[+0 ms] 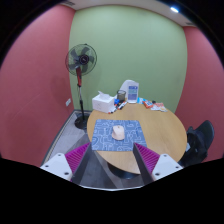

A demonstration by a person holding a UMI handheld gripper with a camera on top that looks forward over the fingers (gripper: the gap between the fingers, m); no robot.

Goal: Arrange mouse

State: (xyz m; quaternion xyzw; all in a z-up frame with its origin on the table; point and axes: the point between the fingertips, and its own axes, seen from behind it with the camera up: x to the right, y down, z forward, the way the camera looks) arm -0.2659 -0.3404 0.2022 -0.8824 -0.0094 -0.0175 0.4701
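Note:
A light-coloured mouse (118, 131) lies on a blue patterned mouse mat (115, 137) near the front of a round wooden table (155, 125). My gripper (112, 160) is held back from the table, well short of the mouse, with its two pink-padded fingers (78, 156) wide apart and nothing between them.
At the table's far side stand a white box (103, 102), a white jug-like appliance (130, 91) and several small items (153, 105). A standing fan (81, 62) is left of the table by the red wall. A dark chair (203, 138) is at the right.

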